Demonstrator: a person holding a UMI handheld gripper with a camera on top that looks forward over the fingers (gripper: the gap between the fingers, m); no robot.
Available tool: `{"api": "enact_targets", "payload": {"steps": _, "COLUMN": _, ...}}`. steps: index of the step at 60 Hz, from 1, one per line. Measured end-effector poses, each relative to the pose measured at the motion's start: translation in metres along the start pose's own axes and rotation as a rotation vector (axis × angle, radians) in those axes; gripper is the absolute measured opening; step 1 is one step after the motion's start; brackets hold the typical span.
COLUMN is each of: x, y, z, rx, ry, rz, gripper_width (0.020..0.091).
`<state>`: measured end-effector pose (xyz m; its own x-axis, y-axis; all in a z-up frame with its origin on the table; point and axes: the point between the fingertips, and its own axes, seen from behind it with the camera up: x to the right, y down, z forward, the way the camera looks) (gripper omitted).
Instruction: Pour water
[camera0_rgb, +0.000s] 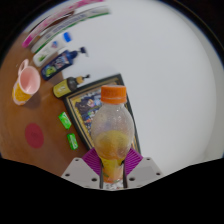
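I have a clear plastic bottle (112, 135) with an orange cap (114, 95) clamped upright between my two fingers; both purple pads (93, 160) press its lower sides, so my gripper (112, 165) is closed about the bottle. Orange liquid sits low in it. It stands over the white table (170, 80). Just behind it lies a dark-framed tray (88, 92). Left of me are small green items (66, 122) and a red disc (35, 135) on a brown surface (25, 120). Farther left stand a pink cup (26, 75) with a yellow one (21, 93), dark bottles (60, 62), and long packets (60, 25) whose writing I cannot read.
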<state>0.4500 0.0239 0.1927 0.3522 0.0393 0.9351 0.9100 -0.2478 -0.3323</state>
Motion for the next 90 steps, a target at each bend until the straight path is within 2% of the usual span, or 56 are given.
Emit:
{"api": "enact_targets", "payload": {"steps": 4, "x": -0.019, "y": -0.038, "z": 0.009, "rx": 0.051, "ry": 0.014, "rz": -0.177, "gripper_width": 0.0256}}
{"api": "enact_targets", "payload": {"steps": 12, "x": -0.067, "y": -0.091, "z": 0.018, "rx": 0.079, "ry": 0.045, "rz": -0.495, "gripper_width": 0.0254}}
{"api": "enact_targets", "payload": {"steps": 22, "x": -0.103, "y": -0.114, "z": 0.025, "rx": 0.072, "ry": 0.082, "rz": -0.792, "gripper_width": 0.0255}}
{"api": "enact_targets", "payload": {"steps": 30, "x": -0.115, "y": -0.113, "z": 0.027, "rx": 0.063, "ry": 0.038, "rz": -0.794, "gripper_width": 0.0254}}
{"api": "enact_targets", "payload": {"steps": 41, "x": -0.099, "y": -0.107, "z": 0.016, "rx": 0.094, "ry": -0.070, "rz": -0.326, "gripper_width": 0.0257}}
{"api": "enact_targets", "payload": {"steps": 56, "x": -0.078, "y": -0.102, "z": -0.009, "rx": 0.165, "ry": -0.331, "rz": 0.555, "gripper_width": 0.0256}}
{"api": "enact_targets", "payload": {"steps": 67, "x": -0.120, "y": -0.086, "z": -0.003, "rx": 0.116, "ry": -0.515, "rz": 0.982, "gripper_width": 0.0255}}
{"api": "enact_targets", "payload": {"steps": 73, "x": -0.157, "y": -0.074, "z": 0.010, "rx": 0.070, "ry": -0.574, "rz": 1.082, "gripper_width": 0.0259}}
{"api": "enact_targets", "payload": {"steps": 87, "x": -0.224, "y": -0.050, "z": 0.025, "rx": 0.002, "ry": -0.622, "rz": 1.134, "gripper_width": 0.0270}}
{"api": "enact_targets", "payload": {"steps": 89, "x": -0.220, "y": -0.053, "z": 0.026, "rx": 0.039, "ry": -0.594, "rz": 1.142, "gripper_width": 0.0274}}
{"api": "enact_targets", "payload": {"steps": 90, "x": -0.221, "y": -0.051, "z": 0.026, "rx": 0.037, "ry": -0.591, "rz": 1.140, "gripper_width": 0.0305}}
